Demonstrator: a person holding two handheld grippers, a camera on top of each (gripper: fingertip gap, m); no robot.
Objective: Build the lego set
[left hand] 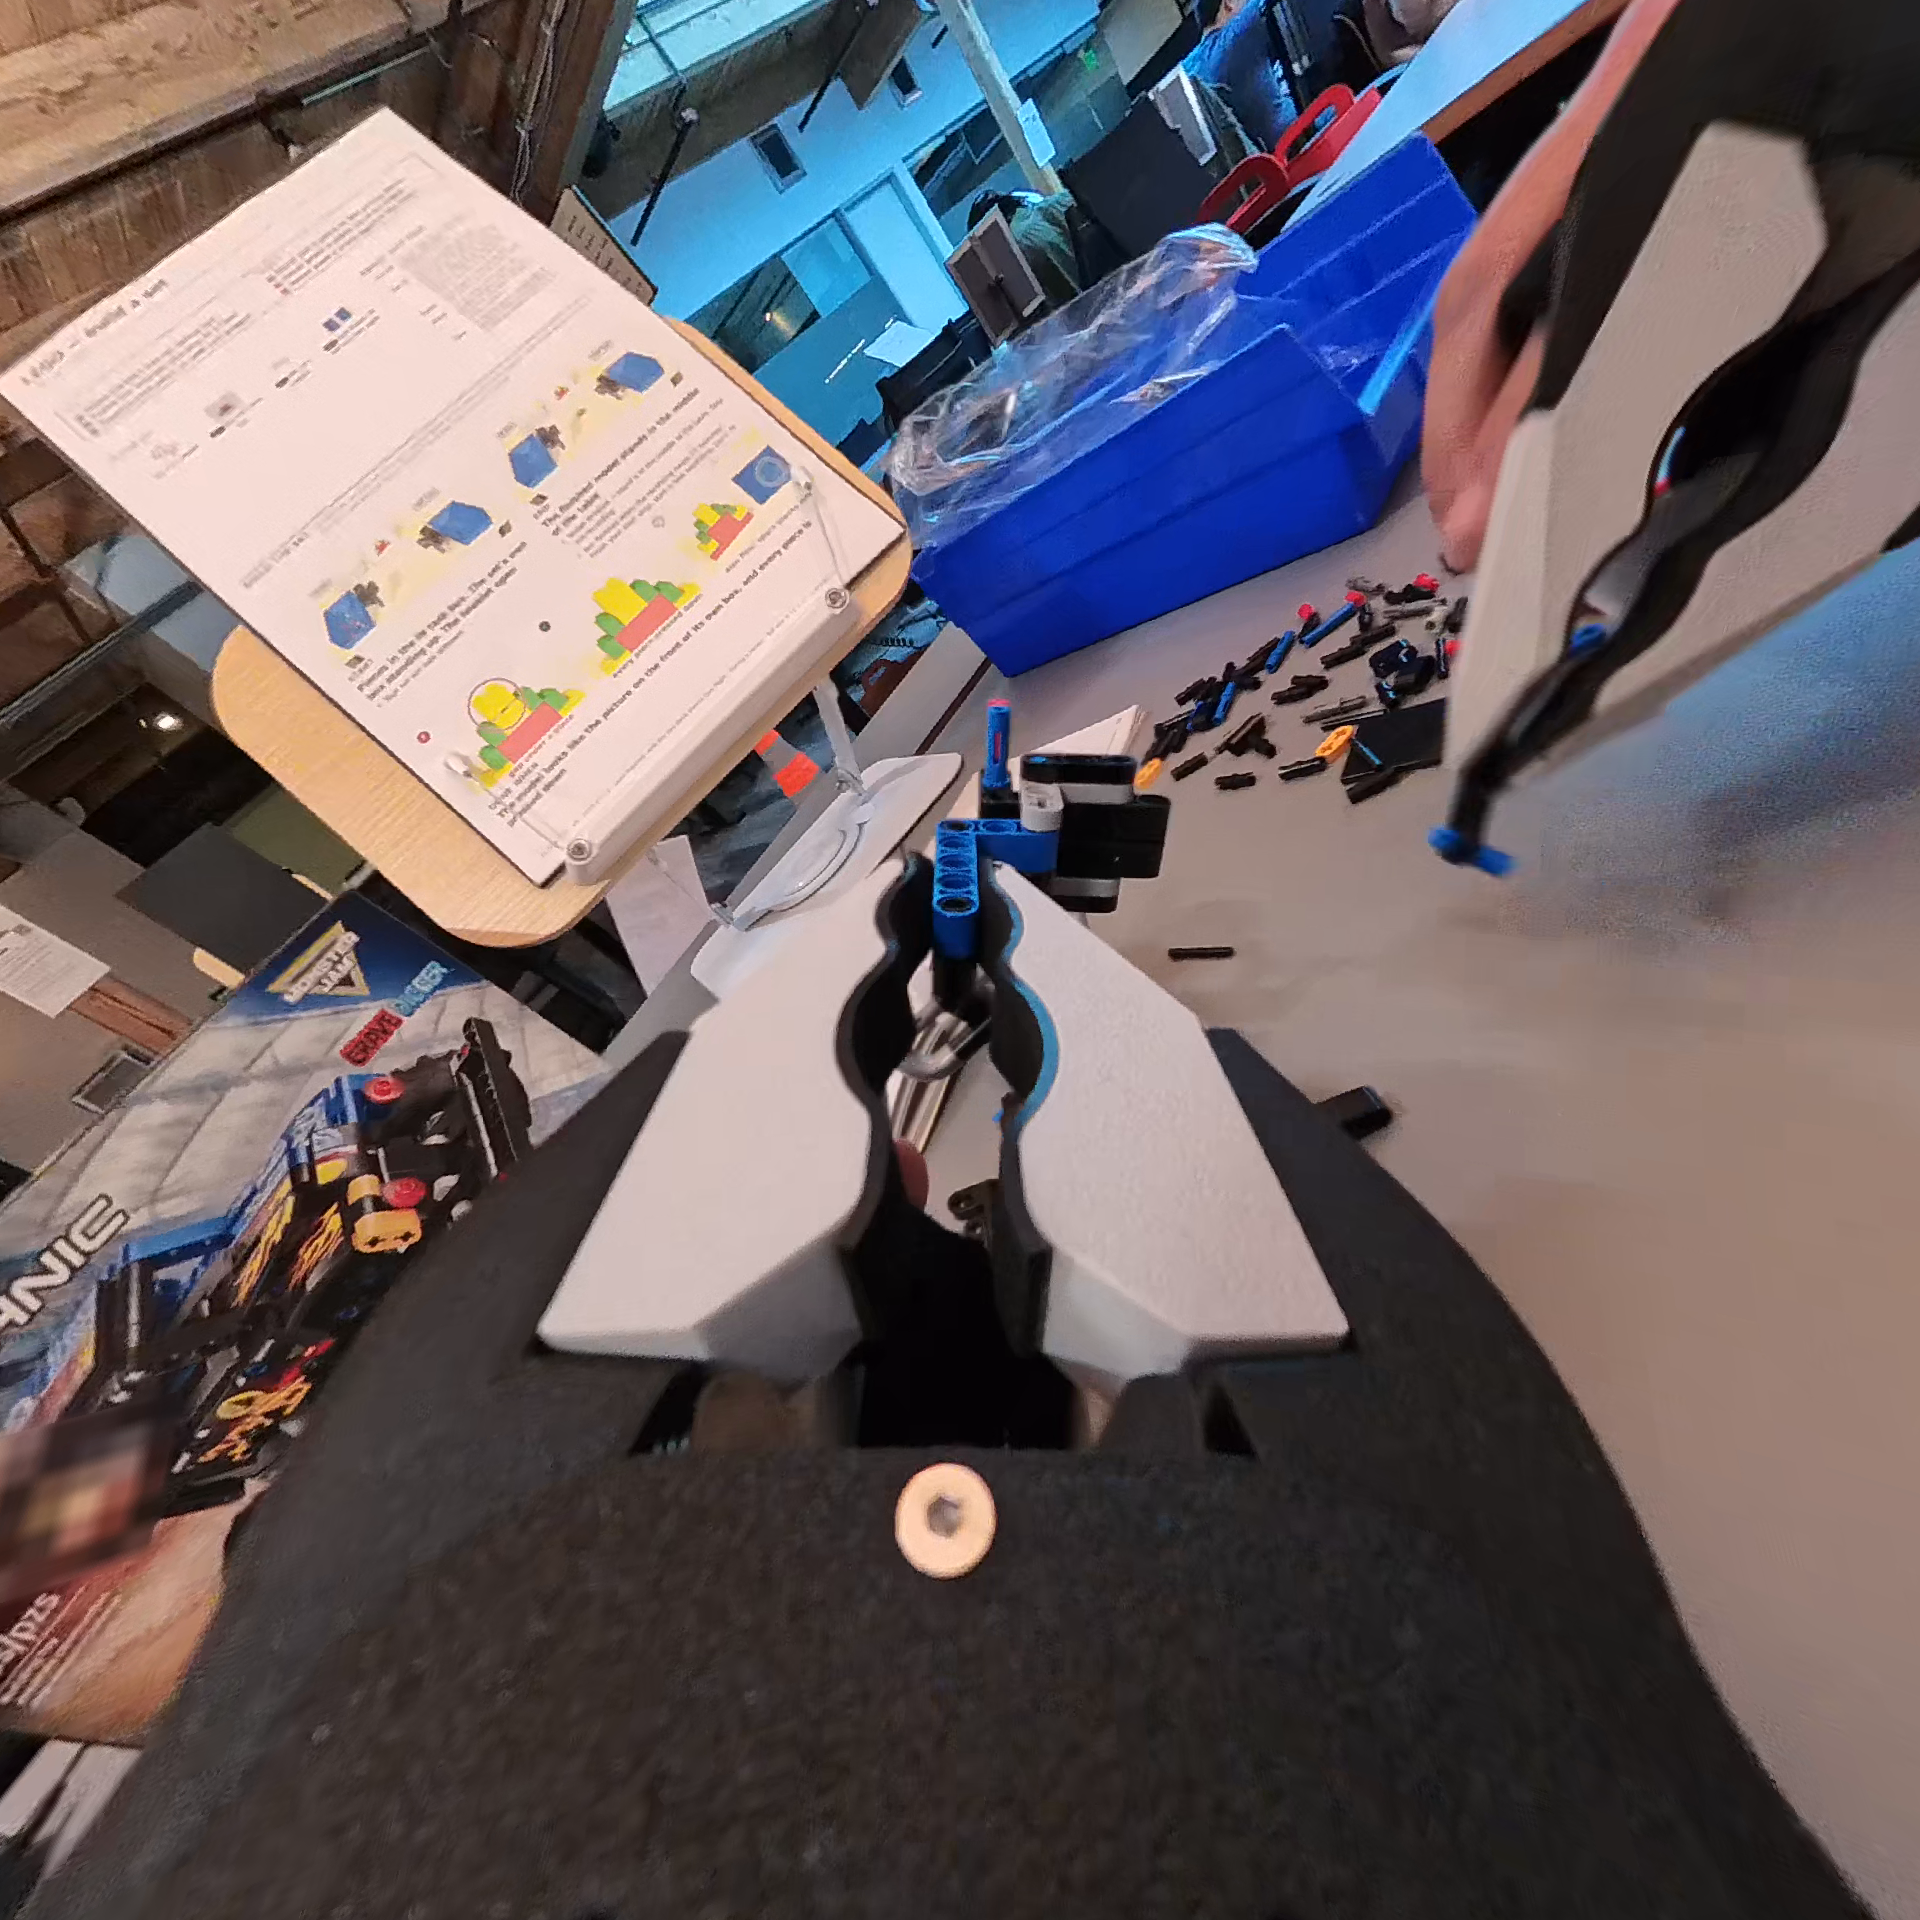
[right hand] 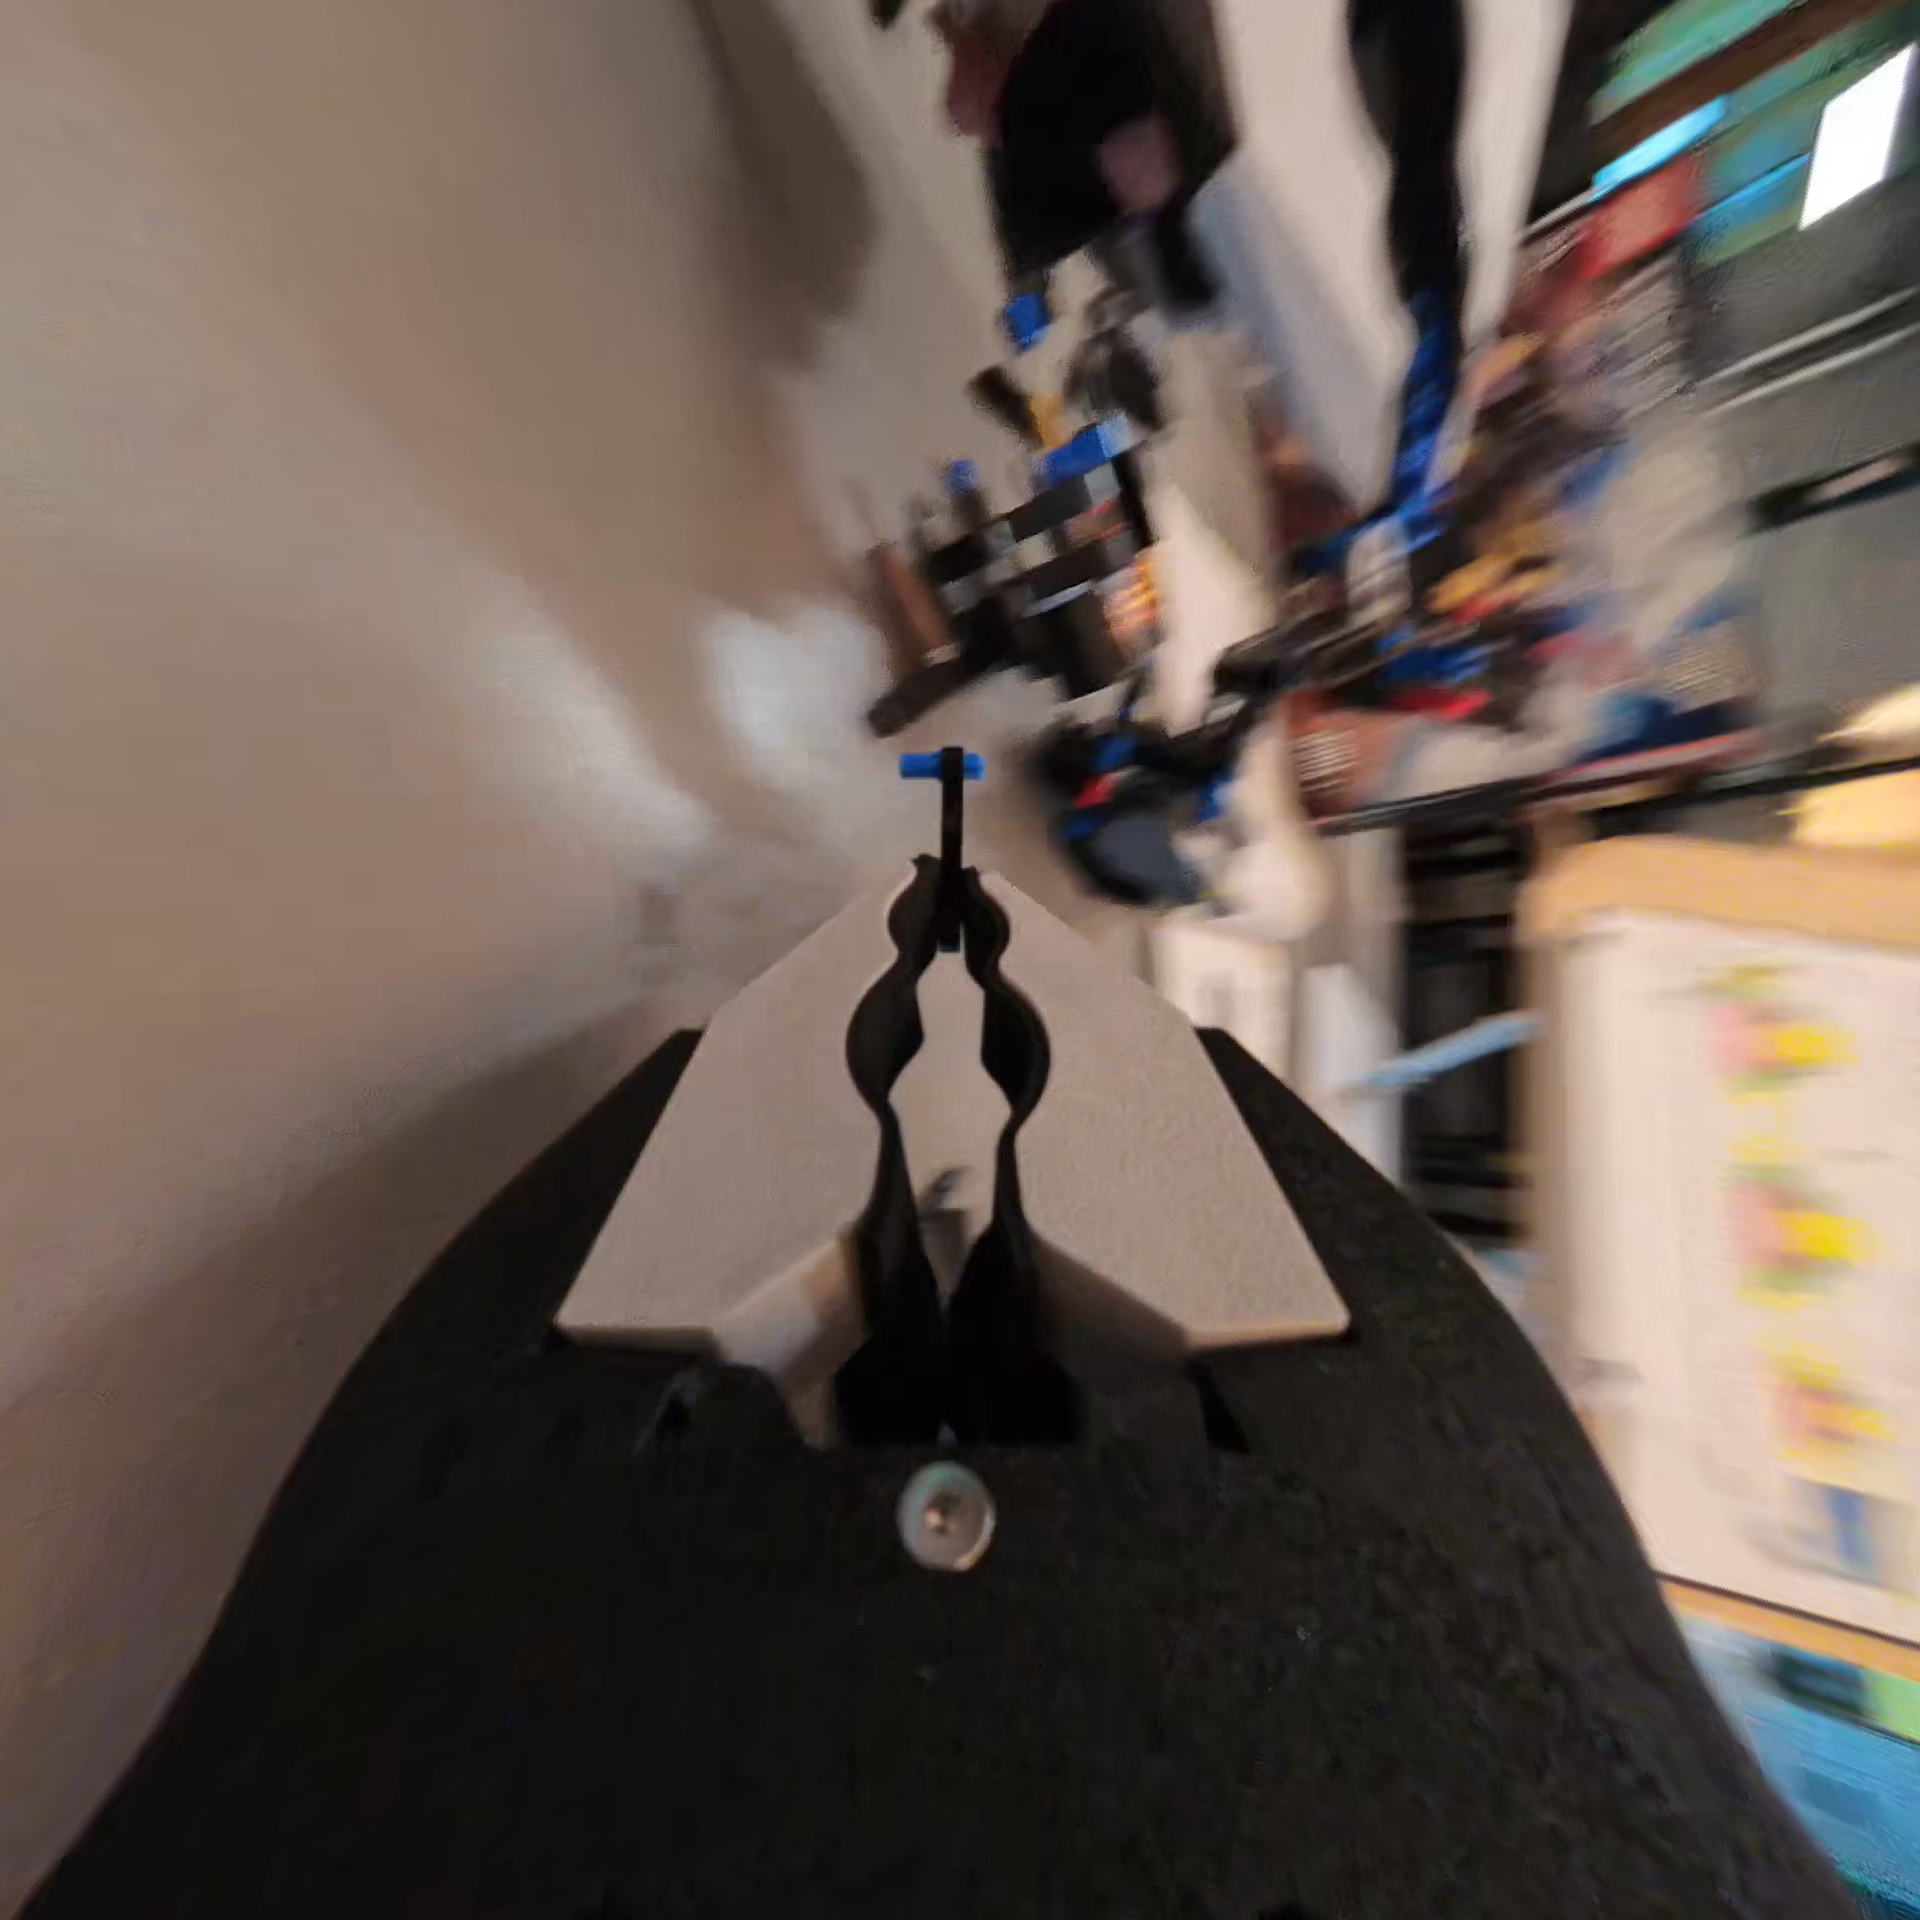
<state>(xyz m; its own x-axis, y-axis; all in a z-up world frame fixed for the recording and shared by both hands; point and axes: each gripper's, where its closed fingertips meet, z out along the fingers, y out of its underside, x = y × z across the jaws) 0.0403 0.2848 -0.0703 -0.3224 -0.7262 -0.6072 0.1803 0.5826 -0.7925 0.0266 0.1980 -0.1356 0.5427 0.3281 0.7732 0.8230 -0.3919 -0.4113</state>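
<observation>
We see a grey table (left hand: 1507, 1091) tilted across the left wrist view, with a printed instruction sheet (left hand: 447, 488) propped on a wooden stand (left hand: 343, 790) at its far left. Below the stand lies the set's box (left hand: 260, 1195), its picture side facing up. Farther back sits a blue bin (left hand: 1195, 499) with a crumpled clear plastic bag (left hand: 1070, 353) resting on top of it. Near the bin, loose small pieces (left hand: 1320, 686), mostly black with some blue, red and orange, lie scattered on the table. Our left gripper (left hand: 961, 914) is clamped on a blue beam with holes, part of the partly built model (left hand: 1081, 821), whose black and grey section juts out past the fingertips above the table. Our right gripper (right hand: 948, 894) hangs in the air to the right of the model, apart from it, pinching a thin black piece (right hand: 950, 831) with a small blue pin (right hand: 941, 767) crosswise at its far end. The right wrist view is heavily blurred around the gripper, so we cannot tell more from it.
</observation>
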